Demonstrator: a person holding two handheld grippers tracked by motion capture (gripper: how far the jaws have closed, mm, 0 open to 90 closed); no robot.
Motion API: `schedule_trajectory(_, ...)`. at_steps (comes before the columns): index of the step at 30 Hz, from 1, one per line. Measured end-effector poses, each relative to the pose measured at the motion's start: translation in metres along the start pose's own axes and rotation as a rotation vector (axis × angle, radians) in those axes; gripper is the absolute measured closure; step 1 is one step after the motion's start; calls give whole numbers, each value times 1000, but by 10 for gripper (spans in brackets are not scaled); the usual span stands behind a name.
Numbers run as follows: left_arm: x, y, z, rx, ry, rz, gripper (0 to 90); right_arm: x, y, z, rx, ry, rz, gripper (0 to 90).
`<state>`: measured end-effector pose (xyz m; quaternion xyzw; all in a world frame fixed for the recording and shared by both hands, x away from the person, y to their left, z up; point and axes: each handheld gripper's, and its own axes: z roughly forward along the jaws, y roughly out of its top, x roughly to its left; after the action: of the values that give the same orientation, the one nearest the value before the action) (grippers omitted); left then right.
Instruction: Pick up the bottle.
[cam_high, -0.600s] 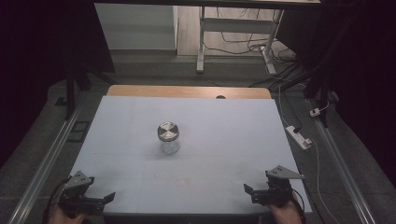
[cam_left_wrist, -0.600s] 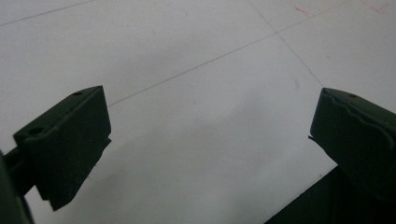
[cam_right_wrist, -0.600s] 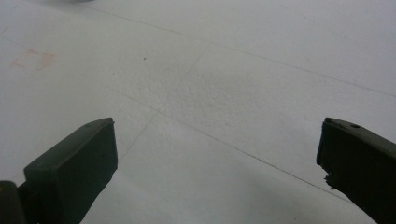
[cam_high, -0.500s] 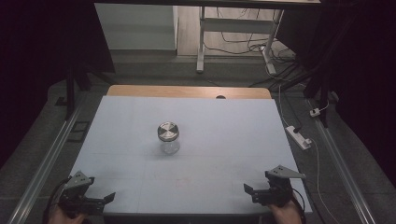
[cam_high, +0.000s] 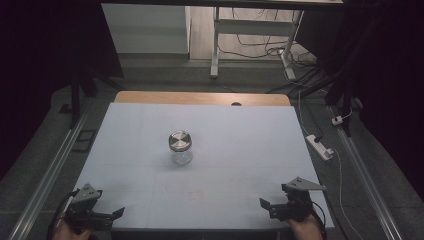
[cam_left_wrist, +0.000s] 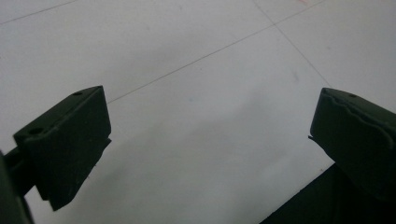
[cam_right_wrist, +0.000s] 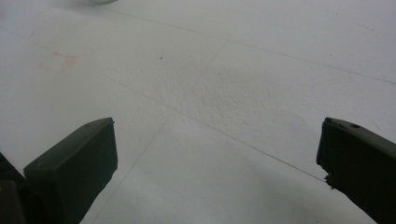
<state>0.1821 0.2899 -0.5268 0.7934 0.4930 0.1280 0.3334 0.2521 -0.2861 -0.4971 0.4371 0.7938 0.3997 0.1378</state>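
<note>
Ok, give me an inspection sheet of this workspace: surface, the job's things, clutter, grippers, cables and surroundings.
Surface: white mat over a wooden table, faint seam lines, a pale reddish mark near the front.
Job's things: jar with metal lid, upright at mid-mat, untouched.
Clutter: nothing seen on the mat.
Grippers: left gripper and right gripper at the near corners, jaws wide, nothing between them.
Cables: power strip and cords on the floor at right; more under the far desk.
Surroundings: dark room, metal rails along both sides.

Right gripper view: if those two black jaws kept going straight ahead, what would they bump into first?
Most likely just the white table surface: the open right gripper tilts down at it. The metal-lidded glass jar stands well off to its left.
</note>
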Motion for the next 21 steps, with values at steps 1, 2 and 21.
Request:
schedule_trajectory(1, 0, 0, 0, 1, 0, -1, 0, 0, 0, 0, 1, 1, -1, 0)
schedule_trajectory(2, 0, 0, 0, 2, 0, -2, 0, 0, 0, 0, 3, 1, -3, 0)
schedule_trajectory(21, -2, 7, -2, -36, -22, 25, 0, 2, 1, 2, 22, 9, -26, 0)
